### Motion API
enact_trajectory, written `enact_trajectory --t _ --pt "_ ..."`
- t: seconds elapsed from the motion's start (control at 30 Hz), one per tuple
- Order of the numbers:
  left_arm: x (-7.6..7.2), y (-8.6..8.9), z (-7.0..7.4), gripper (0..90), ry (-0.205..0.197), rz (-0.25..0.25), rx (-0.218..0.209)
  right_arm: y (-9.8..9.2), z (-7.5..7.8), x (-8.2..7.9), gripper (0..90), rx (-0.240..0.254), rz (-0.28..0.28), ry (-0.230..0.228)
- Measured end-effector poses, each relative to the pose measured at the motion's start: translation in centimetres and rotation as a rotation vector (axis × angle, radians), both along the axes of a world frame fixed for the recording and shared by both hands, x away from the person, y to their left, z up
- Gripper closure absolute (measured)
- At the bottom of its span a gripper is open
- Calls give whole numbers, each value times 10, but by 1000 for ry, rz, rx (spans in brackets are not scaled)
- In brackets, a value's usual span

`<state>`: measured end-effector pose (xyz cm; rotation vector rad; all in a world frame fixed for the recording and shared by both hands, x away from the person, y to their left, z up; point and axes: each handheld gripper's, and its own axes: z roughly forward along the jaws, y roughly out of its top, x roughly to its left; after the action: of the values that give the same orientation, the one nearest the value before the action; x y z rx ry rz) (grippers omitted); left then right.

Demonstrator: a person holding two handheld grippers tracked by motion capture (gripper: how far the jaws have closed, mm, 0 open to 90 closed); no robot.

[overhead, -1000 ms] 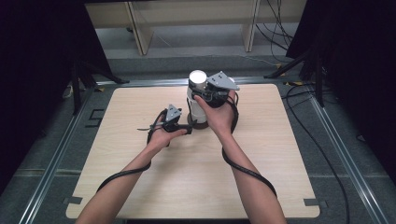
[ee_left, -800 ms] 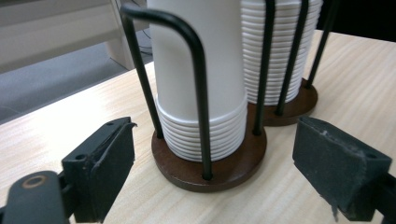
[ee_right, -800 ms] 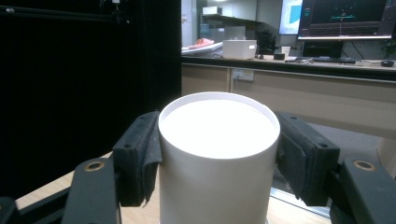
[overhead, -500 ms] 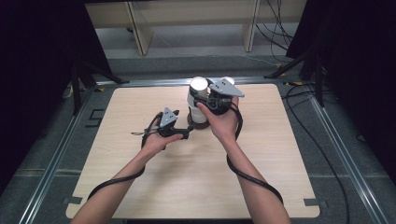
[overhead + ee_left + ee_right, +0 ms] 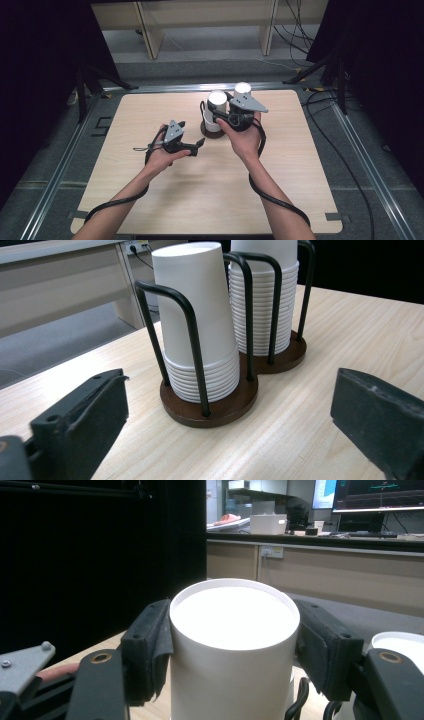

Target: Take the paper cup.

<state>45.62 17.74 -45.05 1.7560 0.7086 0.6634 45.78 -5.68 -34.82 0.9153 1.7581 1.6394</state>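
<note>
A brown two-post cup holder (image 5: 220, 407) with black wire frames carries two stacks of upside-down white paper cups. My right gripper (image 5: 235, 645) is shut on the top cup (image 5: 235, 630) of the near stack (image 5: 216, 106), its pads pressed on both sides. The far stack (image 5: 243, 89) rises behind the gripper's plate. From the high view, my right gripper (image 5: 219, 119) reaches in from the right. My left gripper (image 5: 197, 146) is held just left of the holder, and its jaws have just been opening. In its own view my left gripper (image 5: 227, 405) is open, with nothing between the jaws.
The holder stands near the far middle of the light wooden table (image 5: 210, 200). Black cables (image 5: 270, 197) trail from both grippers along the person's forearms. Beyond the table's far edge are pale cabinet legs (image 5: 150, 27) and floor cables (image 5: 300, 30).
My left gripper's jaws have spread wide, and it has drawn back a little from the holder. My right gripper, with the cup in it, has shifted slightly right and down.
</note>
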Motion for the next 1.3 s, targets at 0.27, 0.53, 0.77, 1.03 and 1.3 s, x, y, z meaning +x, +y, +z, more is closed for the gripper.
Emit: enact_trajectory --t 0.27,0.53,0.77,1.03,1.3 --pt "-12 4 5 0 -10 -11 -7 -2 -7 -9 354 1 0 15" --pt "-25 9 4 0 1 -34 -33 -6 -12 -16 354 -1 11 15" --pt "-37 13 5 0 -7 -43 -42 -10 -16 -23 354 -1 16 10" --pt "-44 18 1 0 -14 -38 -44 -13 -21 -28 354 16 20 16" --pt "-52 23 -4 0 -13 -39 -29 -22 -33 -35 354 25 2 51"
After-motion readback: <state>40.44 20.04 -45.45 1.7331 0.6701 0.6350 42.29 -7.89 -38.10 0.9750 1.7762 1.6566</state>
